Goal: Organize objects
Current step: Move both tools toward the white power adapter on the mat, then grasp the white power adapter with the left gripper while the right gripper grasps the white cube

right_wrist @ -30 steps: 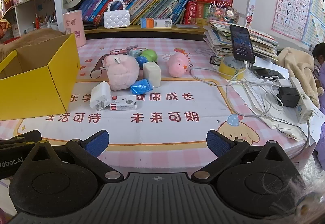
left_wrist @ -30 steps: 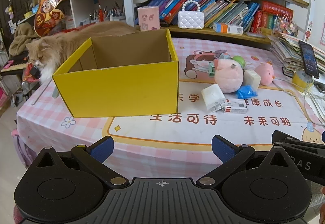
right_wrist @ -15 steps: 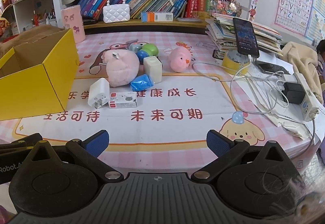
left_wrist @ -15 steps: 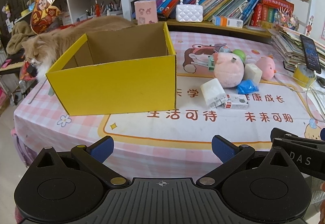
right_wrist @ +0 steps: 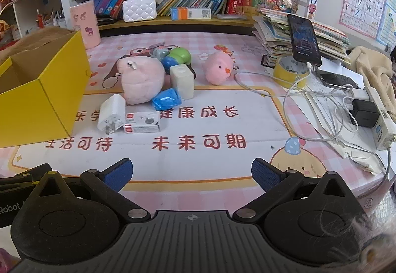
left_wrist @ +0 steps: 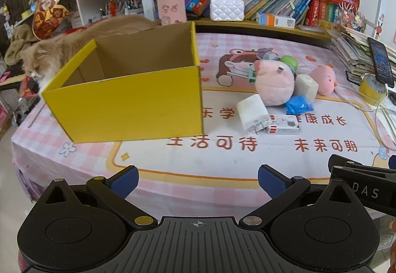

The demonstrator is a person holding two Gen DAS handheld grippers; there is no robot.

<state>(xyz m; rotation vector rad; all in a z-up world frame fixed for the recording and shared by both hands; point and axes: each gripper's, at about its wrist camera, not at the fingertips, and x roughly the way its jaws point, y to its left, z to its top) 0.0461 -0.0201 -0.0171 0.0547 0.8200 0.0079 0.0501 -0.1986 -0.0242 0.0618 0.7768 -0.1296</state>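
Observation:
An open yellow cardboard box (left_wrist: pixel 128 104) stands on the left of the pink table mat; it also shows in the right wrist view (right_wrist: pixel 37 99). To its right lies a cluster: a big pink plush (right_wrist: pixel 141 80), a white charger (right_wrist: pixel 111 114), a small red-and-white carton (right_wrist: pixel 142 122), a blue packet (right_wrist: pixel 166 99), a white block (right_wrist: pixel 182 81), a green and blue toy (right_wrist: pixel 177 56) and a small pink chick plush (right_wrist: pixel 219 68). My left gripper (left_wrist: pixel 198 180) and right gripper (right_wrist: pixel 191 174) are both open and empty, above the table's near edge.
A long-haired cat (left_wrist: pixel 49 55) stands behind the box at the left. A phone (right_wrist: pixel 303 41) leans on a tape roll (right_wrist: pixel 290 73), with cables and a power strip (right_wrist: pixel 376 114) at the right. A book stack (right_wrist: pixel 284 33) and shelves (right_wrist: pixel 173 23) line the back.
Both grippers have risen and tilted down a little toward the table, so the box and the cluster look larger and lower. Nothing on the table has moved.

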